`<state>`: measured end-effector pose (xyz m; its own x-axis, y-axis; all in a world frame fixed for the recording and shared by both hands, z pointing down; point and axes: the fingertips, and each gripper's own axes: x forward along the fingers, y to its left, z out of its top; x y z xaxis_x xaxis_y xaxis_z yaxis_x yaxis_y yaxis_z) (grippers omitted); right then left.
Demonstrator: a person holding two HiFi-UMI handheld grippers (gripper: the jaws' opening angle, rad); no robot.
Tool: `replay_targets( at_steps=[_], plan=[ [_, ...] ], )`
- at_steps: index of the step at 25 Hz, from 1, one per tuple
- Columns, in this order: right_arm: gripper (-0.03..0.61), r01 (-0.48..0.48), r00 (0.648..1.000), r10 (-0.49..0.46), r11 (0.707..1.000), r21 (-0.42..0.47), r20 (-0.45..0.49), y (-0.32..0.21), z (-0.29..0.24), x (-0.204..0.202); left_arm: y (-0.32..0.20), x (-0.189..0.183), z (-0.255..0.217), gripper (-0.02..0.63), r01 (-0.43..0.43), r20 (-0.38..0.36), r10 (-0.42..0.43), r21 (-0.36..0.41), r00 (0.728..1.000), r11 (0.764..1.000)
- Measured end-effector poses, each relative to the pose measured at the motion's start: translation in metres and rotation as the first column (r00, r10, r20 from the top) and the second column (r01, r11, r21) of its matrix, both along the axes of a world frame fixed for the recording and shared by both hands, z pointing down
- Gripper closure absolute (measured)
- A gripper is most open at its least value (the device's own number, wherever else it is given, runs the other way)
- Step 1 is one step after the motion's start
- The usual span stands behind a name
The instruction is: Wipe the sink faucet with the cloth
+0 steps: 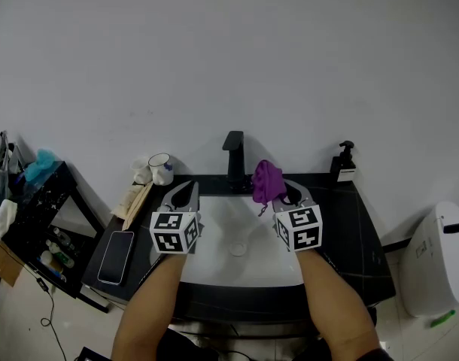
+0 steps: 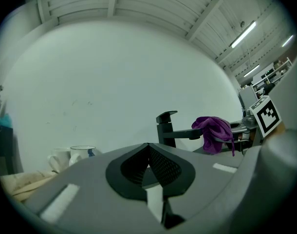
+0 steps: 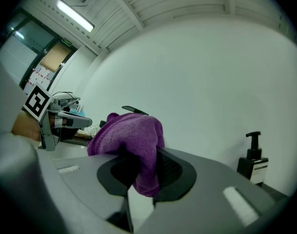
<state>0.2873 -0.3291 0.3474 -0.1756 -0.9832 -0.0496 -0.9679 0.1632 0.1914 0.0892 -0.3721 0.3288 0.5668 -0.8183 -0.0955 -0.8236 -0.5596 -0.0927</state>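
A black faucet (image 1: 234, 159) stands at the back of the white sink (image 1: 222, 239), with its spout reaching forward over the basin. My right gripper (image 1: 278, 192) is shut on a purple cloth (image 1: 267, 181), held just right of the spout and level with it. The cloth (image 3: 134, 140) bunches over the right jaws and hides most of the faucet (image 3: 135, 110) in the right gripper view. My left gripper (image 1: 186, 194) hovers over the sink's left side, shut and holding nothing. From the left gripper view, faucet (image 2: 169, 129) and cloth (image 2: 214, 132) lie ahead to the right.
A black soap pump bottle (image 1: 344, 162) stands at the counter's back right. Two white mugs (image 1: 156, 168) and a wooden item sit at the back left, with a phone (image 1: 117, 256) on the dark counter (image 1: 359, 239). A black side shelf (image 1: 34, 224) stands left, a white toilet (image 1: 439, 262) right.
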Motion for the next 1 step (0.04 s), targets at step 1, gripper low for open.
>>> replay_targets(
  at_steps=[1],
  plan=[
    [0.505,0.0,1.0,0.0,1.0,0.001,-0.003,-0.0004,-0.0001,-0.0002,-0.0004,-0.0001,-0.0004,0.595,0.0,-0.001,0.0,0.001,1.0,1.0]
  ],
)
